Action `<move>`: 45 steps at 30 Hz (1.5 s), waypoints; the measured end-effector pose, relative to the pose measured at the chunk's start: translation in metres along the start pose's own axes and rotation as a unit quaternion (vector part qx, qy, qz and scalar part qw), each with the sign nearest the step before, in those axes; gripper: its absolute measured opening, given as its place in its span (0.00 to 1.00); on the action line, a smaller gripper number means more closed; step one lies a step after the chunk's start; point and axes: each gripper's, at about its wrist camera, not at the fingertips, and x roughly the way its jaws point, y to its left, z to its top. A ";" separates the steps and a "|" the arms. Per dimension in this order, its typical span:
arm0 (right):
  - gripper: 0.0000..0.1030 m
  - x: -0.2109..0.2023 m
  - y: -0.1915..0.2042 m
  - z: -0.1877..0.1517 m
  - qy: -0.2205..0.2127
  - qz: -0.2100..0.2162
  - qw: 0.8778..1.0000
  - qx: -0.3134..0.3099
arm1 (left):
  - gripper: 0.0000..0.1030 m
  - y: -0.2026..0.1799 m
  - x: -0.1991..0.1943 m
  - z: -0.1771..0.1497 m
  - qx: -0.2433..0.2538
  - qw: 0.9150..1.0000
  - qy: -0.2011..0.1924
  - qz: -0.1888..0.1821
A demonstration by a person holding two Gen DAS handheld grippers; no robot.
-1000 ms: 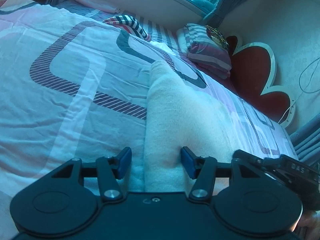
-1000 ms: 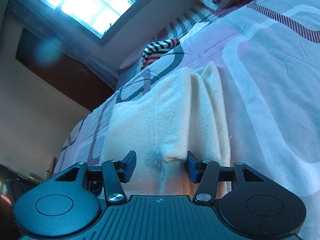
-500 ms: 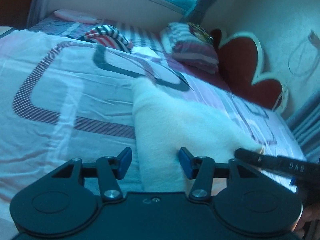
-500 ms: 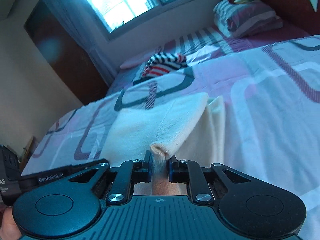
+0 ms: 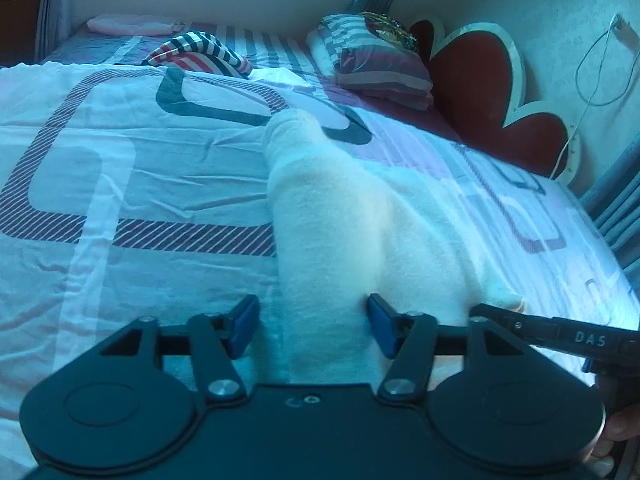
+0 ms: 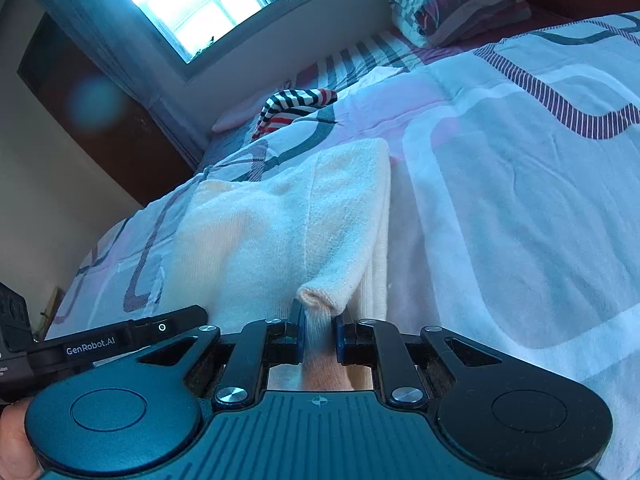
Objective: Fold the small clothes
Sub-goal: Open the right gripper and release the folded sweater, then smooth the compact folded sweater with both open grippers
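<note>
Cream knit garment (image 6: 304, 216), soft, light and limp, lies mid-bed (image 5: 120, 160). Right hand-held gripper (image 6: 318, 336) pinches a bunched near corner; left hand-held gripper (image 5: 312, 326) straddles another edge, apparently unclenched.

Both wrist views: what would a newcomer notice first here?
The cream garment lying across the patterned bedspread, one bunched corner pinched in the right gripper. The left gripper stands open around its other end. Farther back lie striped clothes and a folded pillow by the red headboard.
</note>
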 end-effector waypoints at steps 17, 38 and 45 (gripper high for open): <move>0.24 0.045 0.017 0.042 0.007 -0.072 0.987 -0.143 | 0.60 0.018 0.034 0.053 -0.004 0.999 -0.025 0.025; 0.27 0.013 0.043 0.011 0.013 -0.107 0.977 -0.183 | 0.57 -0.003 -0.027 -0.001 0.011 0.999 -0.043 0.021; 0.27 -0.025 0.048 -0.025 0.035 -0.083 0.979 -0.184 | 0.58 0.005 -0.055 -0.049 0.002 0.999 -0.035 0.023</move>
